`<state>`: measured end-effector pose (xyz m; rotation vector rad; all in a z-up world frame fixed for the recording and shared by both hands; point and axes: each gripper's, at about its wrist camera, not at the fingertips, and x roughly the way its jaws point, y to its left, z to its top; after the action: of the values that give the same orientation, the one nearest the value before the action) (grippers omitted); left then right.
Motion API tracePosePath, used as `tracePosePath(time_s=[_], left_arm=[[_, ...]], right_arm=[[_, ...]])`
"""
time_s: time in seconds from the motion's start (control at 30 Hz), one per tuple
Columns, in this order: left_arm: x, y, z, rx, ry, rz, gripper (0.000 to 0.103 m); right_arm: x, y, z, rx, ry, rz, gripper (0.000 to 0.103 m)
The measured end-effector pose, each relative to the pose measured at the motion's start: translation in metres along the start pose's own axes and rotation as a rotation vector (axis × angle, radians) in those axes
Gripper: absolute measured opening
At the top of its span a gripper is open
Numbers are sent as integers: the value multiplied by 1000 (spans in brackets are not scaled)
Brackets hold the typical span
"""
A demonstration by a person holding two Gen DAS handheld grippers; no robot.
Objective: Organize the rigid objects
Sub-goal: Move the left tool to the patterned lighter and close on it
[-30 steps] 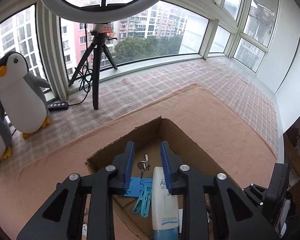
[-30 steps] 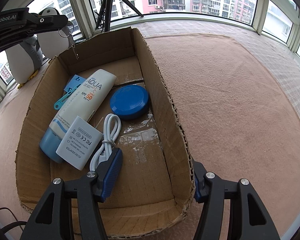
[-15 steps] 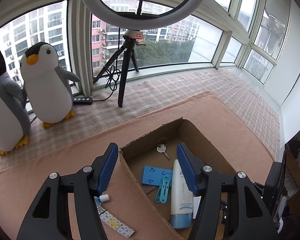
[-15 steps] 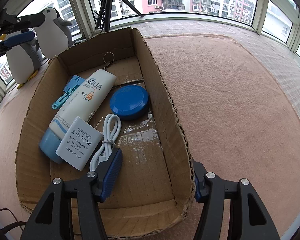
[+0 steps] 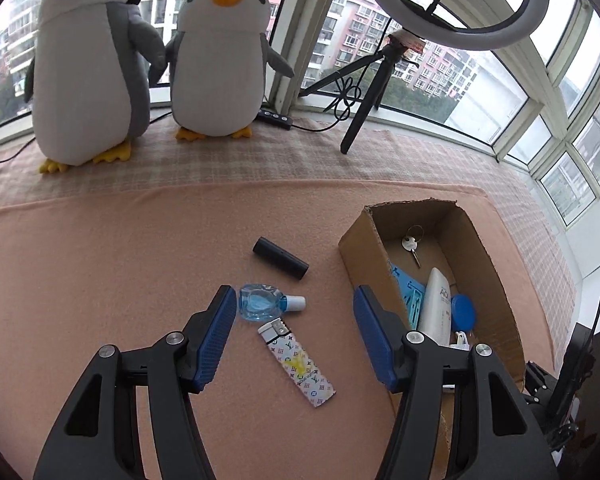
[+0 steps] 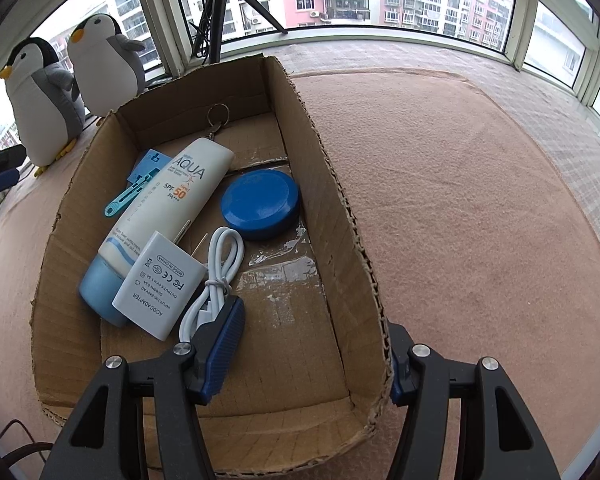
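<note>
A glazed bay of windows looked onto apartment blocks, and below it a peach blanket (image 5: 100,260) covered the wide ledge, with a checked cloth (image 5: 220,160) along the sill. Two plush penguins (image 5: 216,56) stood on that cloth beside a ring light (image 5: 452,36) on a black tripod (image 5: 364,100).

The left gripper (image 5: 294,336) hung over the blanket with its blue pads spread wide and nothing between them pressed — its jaws had just been opening. Below it lay a small clear-blue bottle (image 5: 260,304) with a white cap, just beside the left pad, and a patterned lighter (image 5: 298,362) touching or nearly touching the bottle. A black cylinder (image 5: 281,258) lay a little farther off, apart from both.

The cardboard box (image 6: 340,216) sat to the right of these things. Inside it were a key on a ring (image 5: 411,245), a white sunscreen tube (image 6: 168,216) tilted across a blue card (image 6: 150,162) and a teal clip (image 6: 128,196), a round blue tin (image 6: 260,204), a white adapter (image 6: 160,284) and a coiled white cable (image 6: 216,276).

The right gripper (image 6: 312,350) straddled the box's near right wall, one pad inside and the other outside; whether the pads pressed the cardboard could not be told
</note>
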<state>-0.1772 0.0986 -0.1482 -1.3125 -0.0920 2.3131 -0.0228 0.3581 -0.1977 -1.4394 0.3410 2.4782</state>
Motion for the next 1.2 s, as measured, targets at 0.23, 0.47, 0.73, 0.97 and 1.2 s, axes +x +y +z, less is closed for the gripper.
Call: tracePosePath(time_s=[0.23, 0.47, 0.73, 0.97, 1.2], left_arm=[[21, -3, -27, -37, 23, 66, 60], [36, -14, -39, 6, 33, 106, 58], [49, -19, -45, 43, 67, 145, 51], [58, -27, -50, 98, 95, 165, 48], [53, -19, -52, 88, 86, 175, 35]], right_arm=[[0, 0, 0, 1, 0, 0, 56], [0, 0, 1, -1, 0, 0, 56], [0, 0, 1, 0, 0, 1, 56], [0, 0, 1, 0, 0, 1, 56], [0, -1, 1, 0, 0, 1, 56]])
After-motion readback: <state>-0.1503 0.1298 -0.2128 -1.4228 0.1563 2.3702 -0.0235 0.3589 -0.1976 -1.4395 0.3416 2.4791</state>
